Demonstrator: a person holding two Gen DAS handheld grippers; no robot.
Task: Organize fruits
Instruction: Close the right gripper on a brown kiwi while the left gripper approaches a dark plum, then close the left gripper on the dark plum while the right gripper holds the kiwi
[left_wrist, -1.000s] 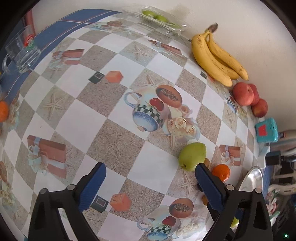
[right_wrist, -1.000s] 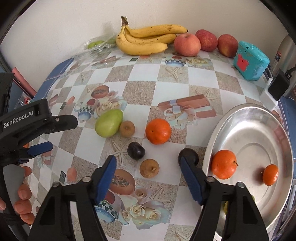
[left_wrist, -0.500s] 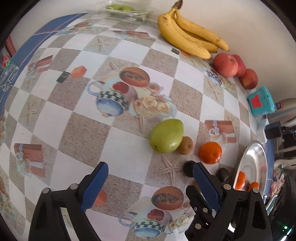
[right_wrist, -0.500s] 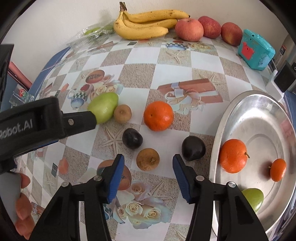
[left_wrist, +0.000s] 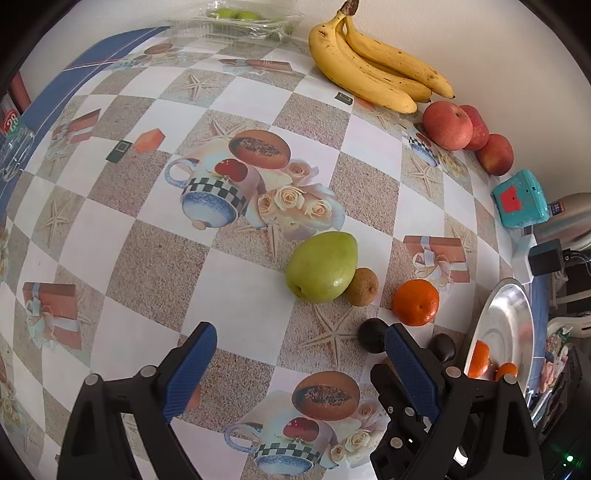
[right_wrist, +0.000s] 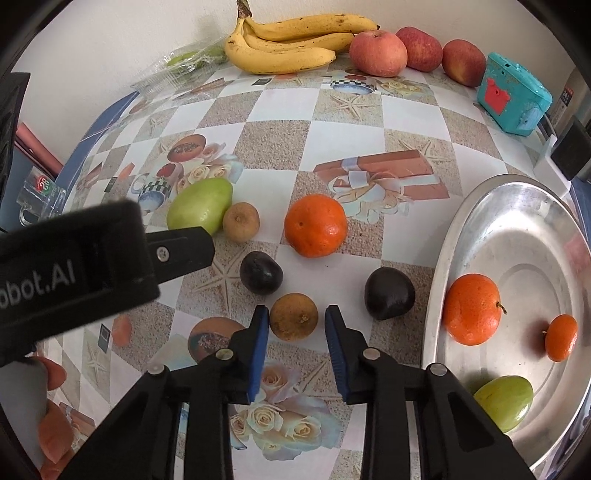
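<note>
right gripper (right_wrist: 294, 325) jaws narrowing since before, now flanking small round brown fruit (right_wrist: 293, 316), not yet touching.
left gripper (left_wrist: 300, 354) gaping wide; only right view showing silver metal tray's (right_wrist: 480, 206) green fruit (right_wrist: 504, 401).

Round silver metal tray (right_wrist: 517, 206) at desk (right_wrist: 280, 147) right; large orange mandarin (right_wrist: 316, 225) left of it; yellow banana bunch (right_wrist: 291, 44) behind

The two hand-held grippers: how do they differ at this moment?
The right hand-held gripper has its jaws narrowed around a small brown fruit; the left hand-held gripper is spread wide over bare tablecloth, short of the green mango. Both have blue pads.
</note>
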